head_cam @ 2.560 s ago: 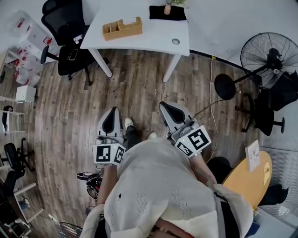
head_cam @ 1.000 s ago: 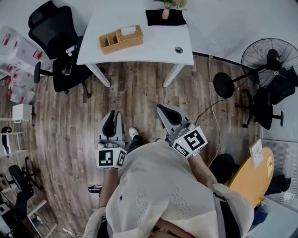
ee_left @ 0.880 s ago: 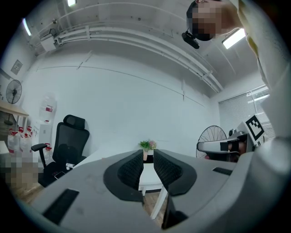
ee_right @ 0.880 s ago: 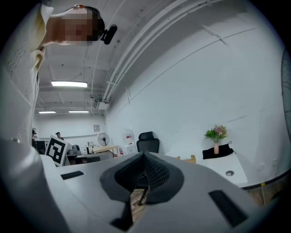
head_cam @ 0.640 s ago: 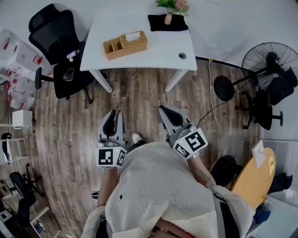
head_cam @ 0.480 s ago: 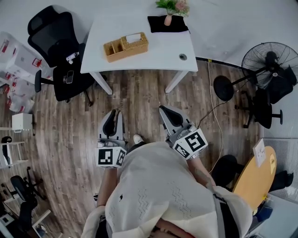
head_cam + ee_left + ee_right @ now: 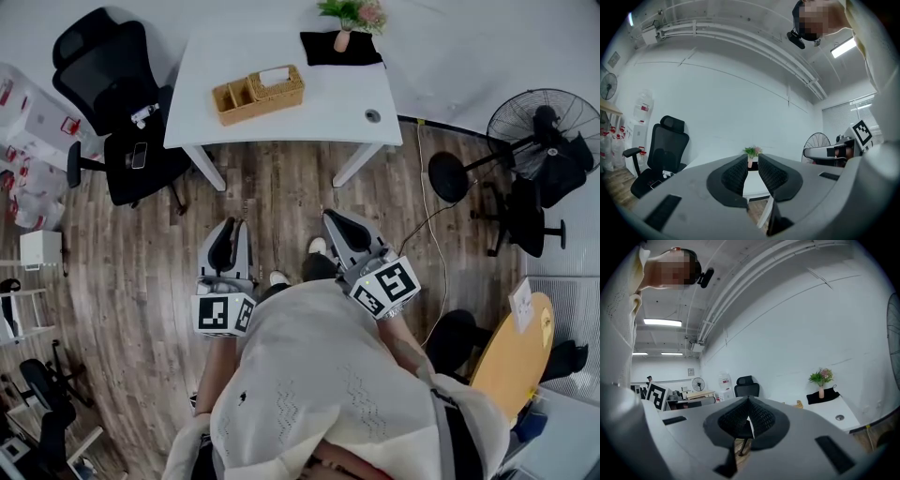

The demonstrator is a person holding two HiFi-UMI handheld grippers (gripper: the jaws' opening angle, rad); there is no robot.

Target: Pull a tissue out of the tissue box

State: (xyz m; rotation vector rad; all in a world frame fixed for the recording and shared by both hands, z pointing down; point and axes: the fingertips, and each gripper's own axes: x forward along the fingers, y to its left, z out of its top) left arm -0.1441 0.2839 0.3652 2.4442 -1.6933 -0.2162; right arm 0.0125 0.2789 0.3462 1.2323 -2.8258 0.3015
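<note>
A wicker tissue box (image 7: pixel 275 83) with a white tissue (image 7: pixel 274 75) showing at its top stands on the white table (image 7: pixel 319 98), joined to a wicker organiser at its left. Both grippers hang over the wooden floor, well short of the table. My left gripper (image 7: pixel 225 230) has a narrow gap between its pads; in the left gripper view (image 7: pixel 750 161) the table and a small vase show through that gap. My right gripper (image 7: pixel 335 218) holds nothing, and in its own view (image 7: pixel 748 409) its pads meet at the tips. The wicker box (image 7: pixel 800 404) is tiny there.
A vase of flowers (image 7: pixel 349 19) and a black cloth (image 7: pixel 340 49) sit at the table's back edge. A black office chair (image 7: pixel 122 103) stands left of the table, a floor fan (image 7: pixel 544 122) at the right with a cable on the floor. A round wooden table (image 7: pixel 506 347) is at lower right.
The table has come lower and nearer in the head view as the person walks toward it. One foot now shows ahead between the grippers. Both grippers keep their pose.
</note>
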